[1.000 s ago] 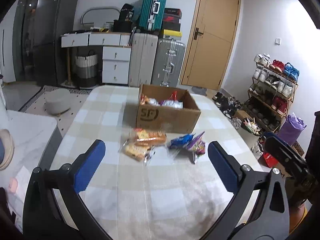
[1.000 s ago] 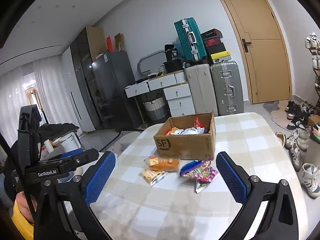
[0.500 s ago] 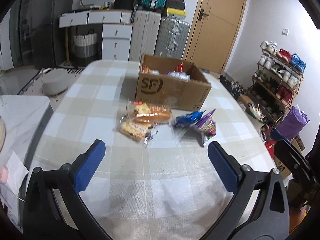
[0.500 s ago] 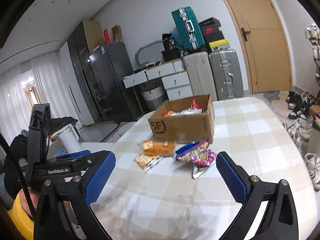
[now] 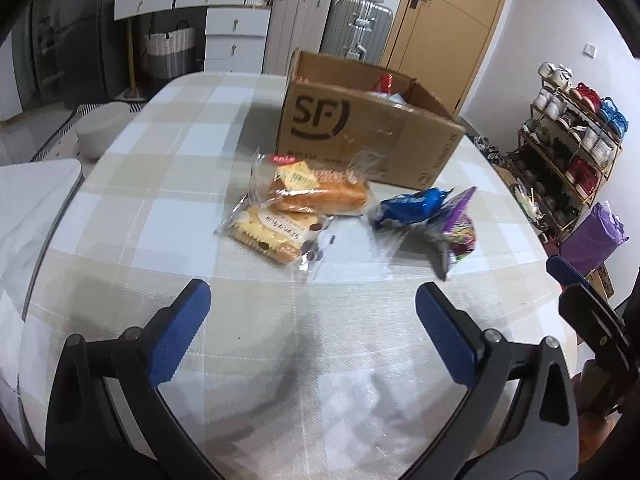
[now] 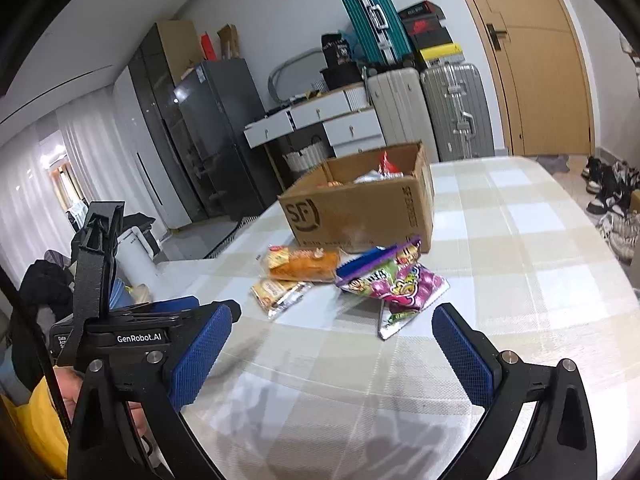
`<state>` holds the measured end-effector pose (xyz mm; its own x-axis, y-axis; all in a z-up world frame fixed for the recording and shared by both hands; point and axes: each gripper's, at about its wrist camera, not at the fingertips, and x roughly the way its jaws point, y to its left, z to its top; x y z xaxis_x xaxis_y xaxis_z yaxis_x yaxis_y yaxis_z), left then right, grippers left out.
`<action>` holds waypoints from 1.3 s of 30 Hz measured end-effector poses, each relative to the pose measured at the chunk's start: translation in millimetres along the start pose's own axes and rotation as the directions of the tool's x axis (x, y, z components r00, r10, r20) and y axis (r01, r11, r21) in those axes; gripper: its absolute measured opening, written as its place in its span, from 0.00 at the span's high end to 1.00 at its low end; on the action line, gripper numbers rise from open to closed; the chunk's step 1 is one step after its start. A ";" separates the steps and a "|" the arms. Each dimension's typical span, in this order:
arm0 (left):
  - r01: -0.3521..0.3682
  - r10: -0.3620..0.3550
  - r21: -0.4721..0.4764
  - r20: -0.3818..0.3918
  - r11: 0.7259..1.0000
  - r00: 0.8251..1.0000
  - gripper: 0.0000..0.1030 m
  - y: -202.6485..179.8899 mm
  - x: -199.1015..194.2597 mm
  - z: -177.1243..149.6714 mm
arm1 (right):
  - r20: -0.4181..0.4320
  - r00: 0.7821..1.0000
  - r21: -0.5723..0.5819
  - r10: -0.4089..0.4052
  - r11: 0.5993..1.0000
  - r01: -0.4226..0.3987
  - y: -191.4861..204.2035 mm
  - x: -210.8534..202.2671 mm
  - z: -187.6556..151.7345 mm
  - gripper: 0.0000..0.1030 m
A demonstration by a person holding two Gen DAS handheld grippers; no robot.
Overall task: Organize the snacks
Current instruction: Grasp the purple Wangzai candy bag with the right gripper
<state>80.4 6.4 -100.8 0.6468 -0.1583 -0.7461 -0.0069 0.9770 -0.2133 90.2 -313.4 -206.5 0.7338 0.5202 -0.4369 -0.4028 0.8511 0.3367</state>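
A brown cardboard box [image 5: 360, 136] marked SF stands on the checked table and holds a few snack packs; it also shows in the right wrist view [image 6: 360, 212]. In front of it lie a bread pack [image 5: 316, 192], a cracker pack [image 5: 272, 232], a blue pack [image 5: 412, 208] and a purple candy pack [image 5: 460, 232]. The right wrist view shows the bread pack [image 6: 300, 264], the cracker pack [image 6: 280, 292] and the purple candy pack [image 6: 396, 284]. My left gripper [image 5: 312, 332] is open and empty, short of the snacks. My right gripper [image 6: 332, 348] is open and empty, near the purple pack.
The checked table [image 5: 160, 184] has a rounded edge, with a white counter [image 5: 28, 200] to its left. Suitcases [image 5: 332, 28], white drawers [image 5: 232, 28] and a door [image 5: 440, 20] stand behind. A shoe rack [image 5: 576, 132] is at the right.
Both grippers have moved forward and lower toward the snacks, which now look larger and closer. Both stay open. The snacks and box have not moved.
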 end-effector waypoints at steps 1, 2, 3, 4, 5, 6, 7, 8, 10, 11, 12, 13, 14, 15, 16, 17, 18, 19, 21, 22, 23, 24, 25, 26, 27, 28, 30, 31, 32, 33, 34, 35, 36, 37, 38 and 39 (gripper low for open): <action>0.001 -0.001 -0.004 -0.009 1.000 1.000 0.01 2.3 5.5 0.6 | -0.009 1.000 0.002 -0.003 1.000 0.003 -2.7 3.8 0.1 0.01; 0.002 -0.002 -0.008 -0.020 1.000 1.000 0.01 4.5 13.1 2.2 | -0.016 1.000 0.002 -0.007 1.000 0.007 -5.6 8.8 0.8 0.01; 0.003 -0.003 -0.010 -0.026 1.000 1.000 0.01 6.0 15.0 2.2 | -0.020 1.000 0.002 -0.010 1.000 0.010 -7.8 11.5 1.6 0.01; 0.003 -0.003 -0.014 -0.031 1.000 1.000 0.01 7.9 18.3 3.0 | -0.030 0.999 0.002 -0.013 1.000 0.013 -10.8 16.1 2.8 0.01; 0.003 -0.003 -0.019 -0.037 1.000 0.999 0.01 10.2 22.8 4.5 | -0.039 0.999 0.003 -0.016 1.000 0.017 -13.1 20.3 4.0 0.01; 0.004 -0.005 -0.023 -0.042 1.000 0.999 0.01 12.1 25.8 5.2 | -0.049 0.999 0.003 -0.018 1.000 0.018 -16.3 25.3 5.2 0.01; 0.003 -0.004 -0.029 -0.050 1.000 0.999 0.01 14.6 31.9 7.2 | -0.059 0.998 0.003 -0.019 1.000 0.020 -18.5 29.5 6.4 0.01; 0.001 -0.003 -0.033 -0.053 0.999 0.999 0.01 16.5 35.6 7.9 | -0.074 0.997 0.002 -0.021 1.000 0.021 -21.1 35.1 8.0 0.01; -0.002 0.000 -0.040 -0.059 0.999 0.998 0.01 20.9 40.8 7.9 | -0.106 0.994 -0.009 -0.028 1.000 0.027 -25.2 46.1 10.5 0.01; -0.006 0.003 -0.047 -0.063 0.999 0.998 0.01 23.5 45.9 9.8 | -0.123 0.992 -0.016 -0.032 0.999 0.030 -26.7 51.5 11.3 0.01; -0.009 0.005 -0.050 -0.064 0.999 0.998 0.01 25.0 47.3 9.2 | -0.143 0.989 -0.022 -0.035 0.999 0.032 -29.0 58.3 12.2 0.01; -0.012 0.008 -0.054 -0.065 0.998 0.998 0.01 27.7 49.1 9.6 | -0.169 0.985 -0.030 -0.036 0.999 0.031 -31.9 67.4 12.5 0.01; -0.014 0.010 -0.056 -0.069 0.998 0.998 0.01 29.2 52.5 10.9 | -0.189 0.981 -0.037 -0.034 0.999 0.028 -34.4 75.2 12.3 0.01; -0.015 0.011 -0.057 -0.072 0.998 0.997 0.01 30.8 54.2 11.2 | -0.214 0.976 -0.048 -0.044 0.998 0.035 -37.9 85.7 11.7 0.01; -0.016 0.012 -0.056 -0.075 0.998 0.997 0.01 32.0 56.8 12.5 | -0.228 0.972 -0.061 -0.058 0.997 0.045 -39.5 92.4 11.1 0.01; -0.017 0.013 -0.057 -0.077 0.998 0.997 0.01 32.7 59.0 13.7 | -0.240 0.968 -0.078 -0.072 0.995 0.055 -40.7 98.5 10.6 0.01; -0.017 0.013 -0.059 -0.078 0.998 0.997 0.01 34.4 60.3 14.1 | -0.246 0.965 -0.099 -0.090 0.993 0.067 -41.9 104.4 10.7 0.01; -0.019 0.014 -0.060 -0.079 0.998 0.997 0.01 36.0 61.1 13.7 | -0.254 0.963 -0.101 -0.086 0.993 0.062 -43.4 108.0 11.4 0.01; -0.022 0.016 -0.068 -0.087 0.997 0.996 0.01 38.6 65.3 14.0 | -0.265 0.960 -0.122 -0.093 0.991 0.062 -45.4 115.6 14.1 0.01; -0.021 0.015 -0.072 -0.091 0.997 0.996 0.01 40.0 67.1 13.7 | -0.264 0.958 -0.138 -0.110 0.988 0.075 -45.4 117.6 15.9 0.01; -0.024 0.016 -0.076 -0.094 0.997 0.995 0.01 41.3 69.7 14.1 | -0.262 0.958 -0.149 -0.115 0.986 0.077 -45.4 119.3 17.4 0.01; -0.025 0.018 -0.074 -0.089 0.997 0.996 0.01 41.6 70.4 14.4 | -0.261 0.959 -0.160 -0.112 0.985 0.072 -46.7 122.5 20.2 0.01; -0.026 0.019 -0.070 -0.086 0.997 0.996 0.01 41.1 70.3 13.8 | -0.262 0.959 -0.162 -0.109 0.984 0.068 -48.0 124.9 22.0 0.04; -0.029 0.023 -0.066 -0.090 0.997 0.996 0.01 40.7 71.7 15.1 | -0.267 0.958 -0.162 -0.108 0.985 0.065 -50.1 128.3 23.9 0.14; -0.031 0.025 -0.062 -0.090 0.998 0.996 0.01 40.4 71.9 15.1 | -0.275 0.956 -0.158 -0.099 0.986 0.057 -52.2 131.1 25.3 0.19; -0.032 0.027 -0.060 -0.089 0.998 0.996 0.01 40.8 72.1 14.7 | -0.283 0.955 -0.151 -0.094 0.987 0.053 -54.6 133.6 26.5 0.25; -0.038 0.033 -0.056 -0.091 0.998 0.995 0.01 41.1 73.5 15.4 | -0.297 0.952 -0.125 -0.077 0.991 0.042 -59.7 136.4 27.5 0.36; -0.041 0.036 -0.054 -0.091 0.998 0.995 0.01 41.1 74.2 15.8 | -0.297 0.952 -0.114 -0.069 0.993 0.036 -61.8 136.2 27.9 0.36; -0.044 0.039 -0.053 -0.093 0.998 0.995 0.01 40.8 74.6 16.5 | -0.293 0.954 -0.104 -0.056 0.994 0.027 -63.1 135.1 27.9 0.37; -0.047 0.042 -0.051 -0.093 0.998 0.995 0.01 40.6 74.9 16.6 | -0.289 0.956 -0.091 -0.040 0.996 0.014 -64.8 134.0 28.6 0.37; -0.053 0.048 -0.049 -0.095 0.997 0.994 0.01 40.4 75.3 17.4 | -0.289 0.957 -0.078 -0.027 0.997 0.004 -66.6 133.6 29.1 0.37; -0.058 0.053 -0.049 -0.097 0.997 0.994 0.01 40.5 75.3 17.5 | -0.288 0.958 -0.066 -0.016 0.998 -0.003 -68.6 133.4 29.7 0.38; -0.062 0.057 -0.050 -0.098 0.997 0.994 0.01 41.0 75.3 17.3 | -0.285 0.959 -0.051 0.001 0.999 -0.016 -70.1 132.3 30.3 0.38; -0.066 0.061 -0.053 -0.100 0.996 0.993 0.01 41.6 75.0 17.6 | -0.281 0.960 -0.036 0.017 0.999 -0.029 -72.7 131.7 31.1 0.39; -0.069 0.063 -0.056 -0.103 0.996 0.993 0.01 42.5 74.8 17.5 | -0.275 0.961 -0.014 0.036 0.999 -0.042 -76.6 130.8 32.0 0.41; -0.072 0.066 -0.057 -0.104 0.996 0.992 0.01 43.3 74.0 16.3 | -0.271 0.961 0.005 0.050 0.999 -0.051 -78.9 129.9 32.0 0.42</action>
<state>140.4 39.4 -155.0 0.5620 -0.1076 -0.8201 -0.0967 0.9762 -0.1943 234.8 -315.3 -263.1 0.5370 0.5619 -0.6293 -0.4368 0.8233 0.3624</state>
